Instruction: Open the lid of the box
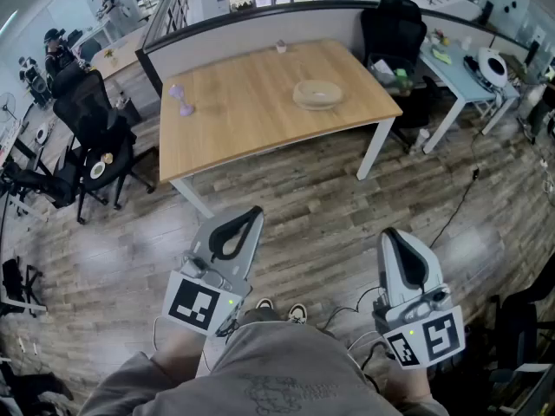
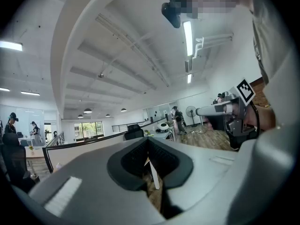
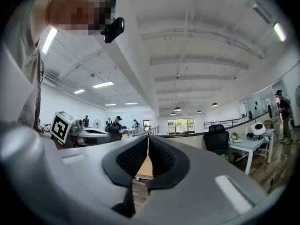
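Both pairs of tongs, the left tongs (image 1: pixel 254 212) and the right tongs (image 1: pixel 390 233), are held level over the wooden floor (image 1: pixel 329 206), clenched shut on nothing and well short of the counter (image 1: pixel 234 128). The round, pale box (image 1: pixel 317 94), its lid apparently still on, sits toward the counter's right edge, straight ahead and roughly between the two. Neither hand looks plainly nearer. Being round, it offers no long axis to line up on.

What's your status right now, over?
Left gripper and right gripper shut, empty. Round box on wooden table ahead, untouched, looks closed. Only floor between.
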{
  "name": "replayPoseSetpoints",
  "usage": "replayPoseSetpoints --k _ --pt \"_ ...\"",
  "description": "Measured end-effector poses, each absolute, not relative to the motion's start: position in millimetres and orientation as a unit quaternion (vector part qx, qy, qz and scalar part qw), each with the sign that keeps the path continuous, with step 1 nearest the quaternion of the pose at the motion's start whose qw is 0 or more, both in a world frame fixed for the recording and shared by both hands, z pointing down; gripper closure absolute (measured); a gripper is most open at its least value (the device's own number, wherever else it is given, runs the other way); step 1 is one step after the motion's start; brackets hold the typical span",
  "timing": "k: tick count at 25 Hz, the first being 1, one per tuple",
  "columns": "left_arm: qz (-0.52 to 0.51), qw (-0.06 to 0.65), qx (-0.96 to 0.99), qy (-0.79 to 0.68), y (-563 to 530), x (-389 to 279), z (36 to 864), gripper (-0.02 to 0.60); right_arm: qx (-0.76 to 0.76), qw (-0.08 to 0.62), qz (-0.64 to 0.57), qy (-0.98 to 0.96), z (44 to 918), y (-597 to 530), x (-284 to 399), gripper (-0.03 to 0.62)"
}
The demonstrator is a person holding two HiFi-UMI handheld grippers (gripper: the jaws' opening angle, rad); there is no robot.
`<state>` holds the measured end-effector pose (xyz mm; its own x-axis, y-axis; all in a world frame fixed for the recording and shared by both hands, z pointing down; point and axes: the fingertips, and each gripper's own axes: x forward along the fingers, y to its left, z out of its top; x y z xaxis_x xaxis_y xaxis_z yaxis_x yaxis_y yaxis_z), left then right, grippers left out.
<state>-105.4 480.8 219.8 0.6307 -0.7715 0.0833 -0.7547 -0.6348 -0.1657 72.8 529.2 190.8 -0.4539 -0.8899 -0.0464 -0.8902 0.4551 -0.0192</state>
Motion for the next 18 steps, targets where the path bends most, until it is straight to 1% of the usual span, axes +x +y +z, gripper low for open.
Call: replayPoseSetpoints --k 13,17,18 --pt "-0.075 0.056 -0.9 0.426 483.0 -104.9 218.6 0.58 -0.517 0.019 0.005 0.856 193.0 530.1 71.3 0.576" --pt "-0.06 0.069 -0.901 0.424 483.3 -105.0 216.5 0.578 -0.515 0.019 0.008 0.857 193.4 532.8 71.9 0.576" --pt "-0.061 0.069 -0.9 0.427 483.5 -103.9 217.5 0.538 -0.514 0.019 0.007 0.858 194.5 533.7 72.5 0.576"
